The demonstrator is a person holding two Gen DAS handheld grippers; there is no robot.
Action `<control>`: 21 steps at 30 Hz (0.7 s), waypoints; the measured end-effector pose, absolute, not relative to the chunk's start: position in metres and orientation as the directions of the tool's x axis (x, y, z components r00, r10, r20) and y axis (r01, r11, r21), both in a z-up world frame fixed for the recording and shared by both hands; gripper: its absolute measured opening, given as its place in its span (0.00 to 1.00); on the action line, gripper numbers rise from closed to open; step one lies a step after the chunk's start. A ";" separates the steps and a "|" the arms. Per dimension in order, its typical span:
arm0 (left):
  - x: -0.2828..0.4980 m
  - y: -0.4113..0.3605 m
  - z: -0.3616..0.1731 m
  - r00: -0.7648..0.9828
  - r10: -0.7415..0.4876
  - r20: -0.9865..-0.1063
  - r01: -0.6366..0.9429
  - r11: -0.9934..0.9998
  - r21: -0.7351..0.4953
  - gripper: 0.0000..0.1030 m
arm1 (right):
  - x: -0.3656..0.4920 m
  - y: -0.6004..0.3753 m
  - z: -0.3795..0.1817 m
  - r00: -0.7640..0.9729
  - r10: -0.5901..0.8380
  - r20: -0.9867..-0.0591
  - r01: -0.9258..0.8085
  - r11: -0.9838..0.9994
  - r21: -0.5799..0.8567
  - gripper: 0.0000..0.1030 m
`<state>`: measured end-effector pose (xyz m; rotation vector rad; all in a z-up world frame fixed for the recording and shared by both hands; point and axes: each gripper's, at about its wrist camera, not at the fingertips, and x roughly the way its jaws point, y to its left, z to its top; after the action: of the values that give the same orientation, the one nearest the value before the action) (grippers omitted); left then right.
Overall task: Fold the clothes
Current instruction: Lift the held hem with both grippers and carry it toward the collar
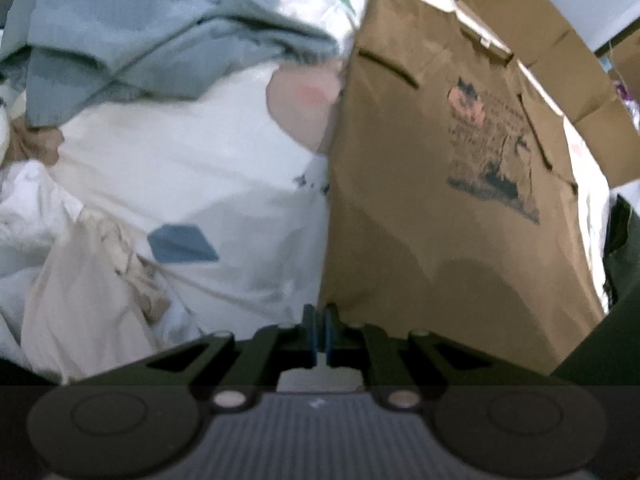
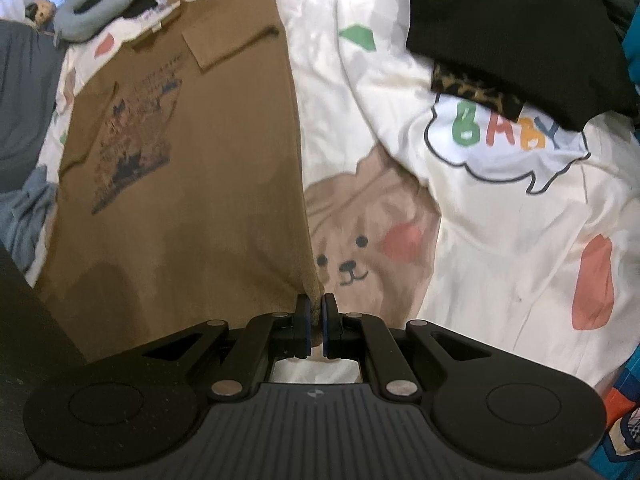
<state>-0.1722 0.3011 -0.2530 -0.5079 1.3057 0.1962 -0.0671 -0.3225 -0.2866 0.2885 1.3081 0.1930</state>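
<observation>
The brown T-shirt (image 2: 192, 184) lies spread flat on the bed, print side up, both sleeves folded in over its body, and it stretches away from both grippers toward 12 o'clock. In the right wrist view it fills the area from 9 to 12 o'clock, its straight right edge running from the top of the frame down to the right gripper (image 2: 315, 320), whose blue-padded fingers are clenched on the shirt's near corner, a nub of brown cloth showing between them. In the left wrist view the same shirt (image 1: 440, 200) occupies the span from 12 to 3 o'clock, and its left edge comes down to the left gripper (image 1: 320, 334), whose fingers are pressed almost together right at the shirt's near corner; the blur there leaves it uncertain whether cloth is actually pinched between them. A dark printed graphic (image 2: 132, 140) sits on the chest, up toward 10 o'clock from the right gripper. Under the shirt is a cream duvet cover (image 2: 500, 240) printed with a bear face (image 2: 360, 248), just at 1 o'clock of the right gripper, and the coloured letters "BABY" (image 2: 504, 128) further out toward 2 o'clock. A black folded garment (image 2: 520, 28) rests beyond that, at 1 to 2 o'clock, over a leopard-print piece (image 2: 476, 88). In the left view a grey-blue garment (image 1: 152, 40) lies crumpled at 10 to 11 o'clock, with pale beige cloth (image 1: 92, 280) at 8 to 9 o'clock.
</observation>
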 end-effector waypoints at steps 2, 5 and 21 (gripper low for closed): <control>-0.167 0.301 -0.246 0.282 -0.140 -0.949 -0.413 0.875 -0.252 0.03 | -0.065 -0.324 -0.280 0.271 0.306 -0.913 0.023 0.946 0.324 0.02; -0.161 0.302 -0.235 0.307 -0.136 -0.942 -0.412 0.873 -0.261 0.03 | -0.061 -0.324 -0.270 0.300 0.314 -0.901 0.019 0.942 0.335 0.02; -0.116 0.304 -0.188 0.417 -0.102 -0.903 -0.423 0.858 -0.292 0.03 | -0.028 -0.322 -0.217 0.436 0.363 -0.823 -0.011 0.917 0.399 0.03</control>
<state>-0.1159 0.3042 -0.1883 -0.5296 1.1367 0.2132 -0.0281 -0.3216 -0.2174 0.3598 1.1005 0.2394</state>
